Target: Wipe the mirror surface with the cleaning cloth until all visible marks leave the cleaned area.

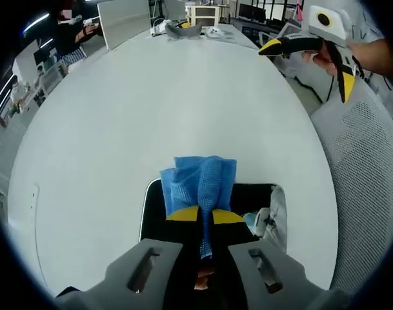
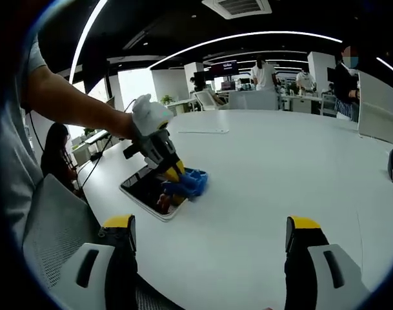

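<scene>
My left gripper point(image 1: 206, 216) is shut on a blue cleaning cloth point(image 1: 199, 177), which is bunched and pressed onto a small dark mirror point(image 1: 155, 210) with a white rim. The mirror lies flat on the white table point(image 1: 151, 110) near its edge. In the right gripper view, a gloved hand holds the left gripper point(image 2: 175, 172) tilted down, with the cloth point(image 2: 191, 183) at the mirror's point(image 2: 139, 187) far end. My right gripper point(image 2: 212, 226) is open and holds nothing, hovering off the table's edge. It also appears in the left gripper view as the right gripper point(image 1: 304, 72), raised over the table's right edge.
A grey mesh chair point(image 1: 367, 174) stands against the table edge by the mirror and appears again as the chair point(image 2: 54, 232). Small objects point(image 1: 183, 29) and a white panel point(image 1: 122, 19) sit at the table's far end. People stand and sit at desks beyond.
</scene>
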`<action>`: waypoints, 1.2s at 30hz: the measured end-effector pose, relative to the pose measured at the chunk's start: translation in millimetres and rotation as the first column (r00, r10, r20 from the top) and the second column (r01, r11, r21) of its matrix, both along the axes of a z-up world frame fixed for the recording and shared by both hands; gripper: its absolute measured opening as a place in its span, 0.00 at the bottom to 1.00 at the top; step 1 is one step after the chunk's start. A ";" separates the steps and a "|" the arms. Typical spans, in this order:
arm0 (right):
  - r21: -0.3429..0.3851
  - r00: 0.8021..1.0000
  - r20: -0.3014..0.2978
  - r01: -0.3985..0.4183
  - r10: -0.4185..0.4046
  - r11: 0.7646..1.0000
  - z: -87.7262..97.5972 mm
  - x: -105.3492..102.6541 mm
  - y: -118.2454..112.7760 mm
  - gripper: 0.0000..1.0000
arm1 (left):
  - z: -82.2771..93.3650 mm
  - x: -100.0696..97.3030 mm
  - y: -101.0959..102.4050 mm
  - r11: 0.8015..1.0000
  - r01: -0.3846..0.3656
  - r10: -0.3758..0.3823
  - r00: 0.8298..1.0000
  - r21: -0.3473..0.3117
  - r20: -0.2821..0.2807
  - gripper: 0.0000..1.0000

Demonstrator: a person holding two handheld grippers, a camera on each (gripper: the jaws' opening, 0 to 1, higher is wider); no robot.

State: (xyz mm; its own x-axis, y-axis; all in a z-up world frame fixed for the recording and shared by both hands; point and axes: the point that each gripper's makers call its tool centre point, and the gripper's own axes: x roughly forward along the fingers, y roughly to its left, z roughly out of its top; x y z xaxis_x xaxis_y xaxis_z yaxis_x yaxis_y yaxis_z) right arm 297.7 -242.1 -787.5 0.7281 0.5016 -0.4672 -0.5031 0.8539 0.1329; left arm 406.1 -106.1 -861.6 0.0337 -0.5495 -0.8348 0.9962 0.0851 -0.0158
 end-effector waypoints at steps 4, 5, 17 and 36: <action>0.004 1.000 0.000 -0.007 0.007 1.000 0.3 -0.6 3.4 0.95 | -0.4 0.2 -0.3 1.000 0.007 -0.007 1.000 0.001 0.003 0.01; 0.005 1.000 0.000 -0.008 0.008 1.000 0.3 -0.5 3.8 0.95 | -0.5 0.1 -0.1 1.000 -0.006 0.006 1.000 0.004 -0.003 0.01; 0.009 1.000 -0.004 -0.011 0.011 1.000 -1.8 0.1 1.9 0.95 | -0.8 -2.8 -0.6 1.000 -0.002 0.002 1.000 0.007 -0.011 0.01; -0.005 0.999 -0.015 -0.037 0.037 0.999 -2.7 2.0 5.6 0.95 | -0.6 -12.5 2.2 1.000 0.018 -0.018 0.999 -0.008 -0.040 0.01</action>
State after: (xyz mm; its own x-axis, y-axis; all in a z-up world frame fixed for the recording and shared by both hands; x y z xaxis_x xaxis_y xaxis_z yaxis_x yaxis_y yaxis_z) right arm 299.7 -236.5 -790.3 0.7021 0.5254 -0.4806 -0.5324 0.8356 0.1358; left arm 393.6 -103.9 -862.2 -0.0097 -0.5557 -0.8313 0.9962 0.0669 -0.0564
